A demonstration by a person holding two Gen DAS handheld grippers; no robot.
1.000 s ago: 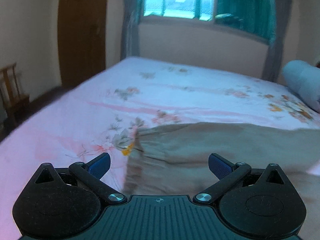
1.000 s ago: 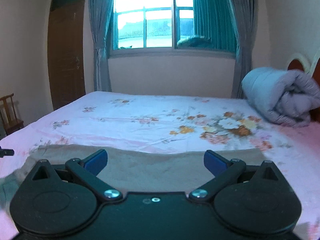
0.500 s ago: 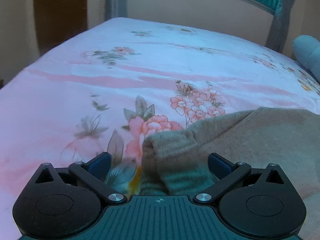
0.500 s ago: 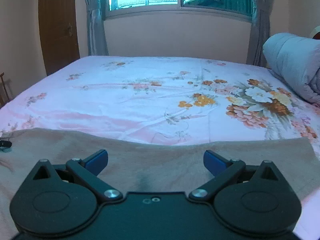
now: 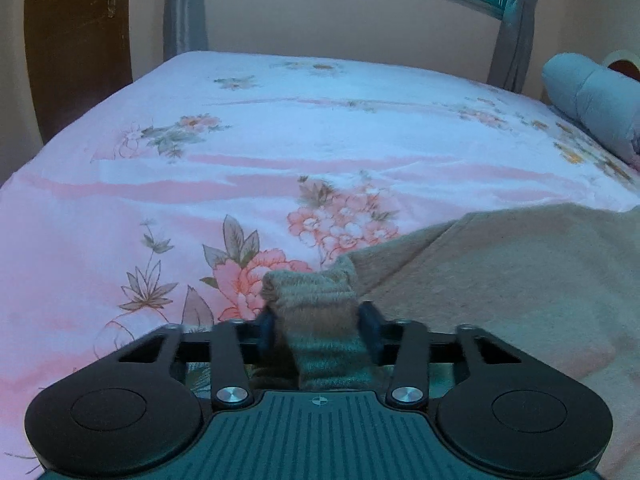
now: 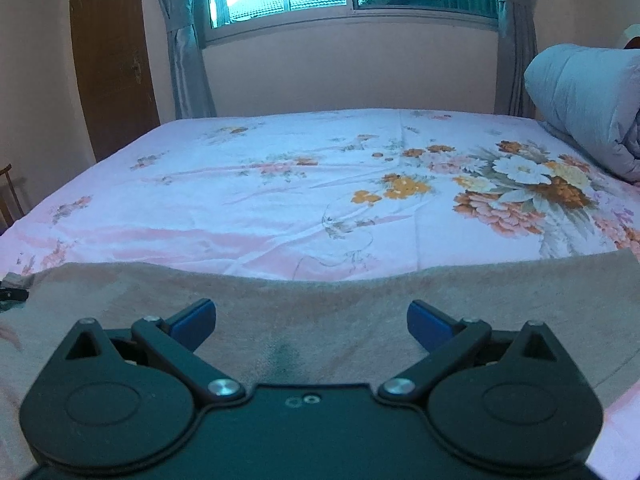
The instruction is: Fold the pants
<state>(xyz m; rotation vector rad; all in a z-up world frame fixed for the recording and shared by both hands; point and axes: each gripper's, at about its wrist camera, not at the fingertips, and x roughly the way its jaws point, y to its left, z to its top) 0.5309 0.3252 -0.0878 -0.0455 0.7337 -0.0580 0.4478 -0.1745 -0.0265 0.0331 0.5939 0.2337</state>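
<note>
two claws over the bed [image 6: 280,184]: left claw [image 5: 318,330] has just clenched on the pants [image 5: 500,280] cuff; right claw [image 6: 310,320] gapes released above the flat-lying pants.

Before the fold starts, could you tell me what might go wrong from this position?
1. The left gripper has just been closing on a bunched end of the beige pants; such a narrow pinch might slip when lifted.
2. The right gripper is open above the cloth, so a lift now would probably drag the pants unevenly.
3. It might also pinch the floral bedsheet underneath.
</note>
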